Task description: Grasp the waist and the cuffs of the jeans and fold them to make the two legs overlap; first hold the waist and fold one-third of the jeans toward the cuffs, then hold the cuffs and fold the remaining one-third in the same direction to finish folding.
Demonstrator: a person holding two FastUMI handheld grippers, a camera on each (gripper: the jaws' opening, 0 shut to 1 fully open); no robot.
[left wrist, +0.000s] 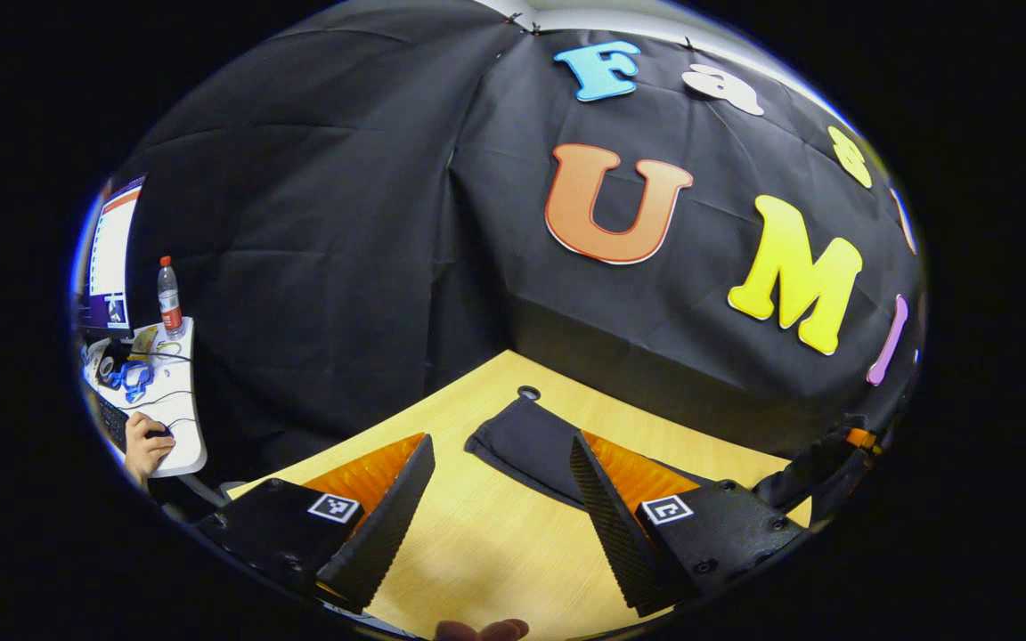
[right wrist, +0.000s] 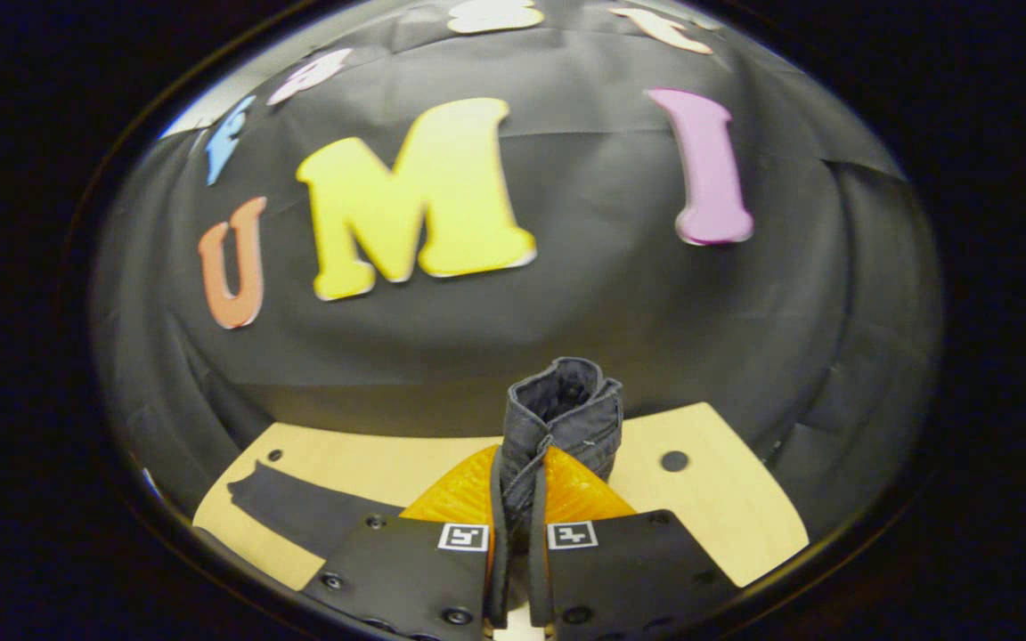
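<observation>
Dark jeans lie on the light wooden table (left wrist: 495, 534). In the left gripper view one cuff end of the jeans (left wrist: 526, 441) rests flat just ahead of my left gripper (left wrist: 502, 445), which is open and hovers over the table with nothing between its fingers. More dark fabric rises at the right edge, toward the other gripper (left wrist: 851, 443). In the right gripper view my right gripper (right wrist: 522, 476) is shut on a bunched fold of the jeans (right wrist: 562, 405), lifted off the table. A leg of the jeans (right wrist: 299, 507) trails flat to the left.
The table has round cable holes (left wrist: 528, 392) (right wrist: 674, 460). The black booth wall stands close behind it. At the far left a white desk (left wrist: 179, 418) holds a monitor (left wrist: 112, 254) and a bottle (left wrist: 169, 296); a person's hand (left wrist: 146, 445) rests there.
</observation>
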